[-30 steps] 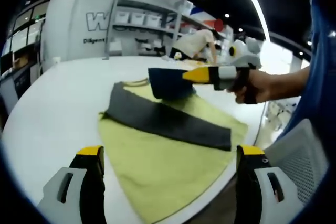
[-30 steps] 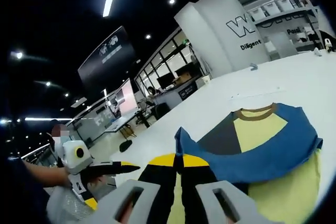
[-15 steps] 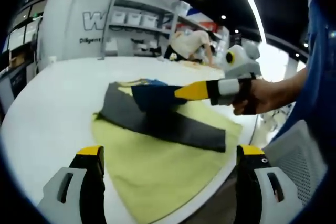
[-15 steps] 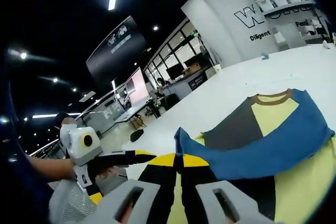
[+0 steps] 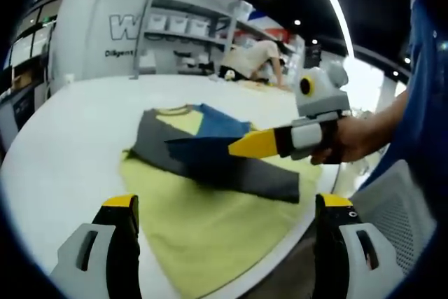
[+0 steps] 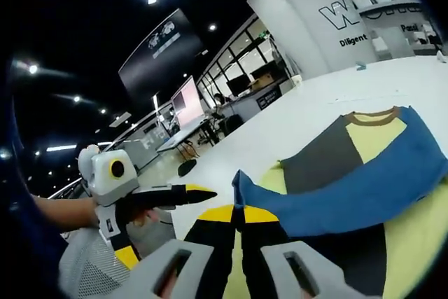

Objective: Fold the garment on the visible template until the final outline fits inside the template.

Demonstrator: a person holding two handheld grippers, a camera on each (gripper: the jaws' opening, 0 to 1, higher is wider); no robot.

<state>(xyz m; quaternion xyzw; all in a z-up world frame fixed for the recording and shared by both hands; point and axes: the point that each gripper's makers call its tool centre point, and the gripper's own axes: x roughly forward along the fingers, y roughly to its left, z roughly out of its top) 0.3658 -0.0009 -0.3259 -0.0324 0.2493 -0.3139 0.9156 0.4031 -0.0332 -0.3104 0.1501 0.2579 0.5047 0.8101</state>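
Shirt [image 5: 210, 194] at the table's [image 5: 63, 152] near edge. The right gripper [image 6: 238, 216], clamped on the blue sleeve [image 6: 364, 190], has carried it farther across the chest; the left gripper [image 5: 220, 243] hangs apart. The sleeve fold is under way.

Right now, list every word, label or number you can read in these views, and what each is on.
"W": start of large outlined lettering on the white wall, the rest hidden by the shelves.
"Diligent": small line under it on the same wall; the words after it are too blurred to read.
Hanging dark screen: pale marks, too small to read.
Shirt, grippers: no text visible.
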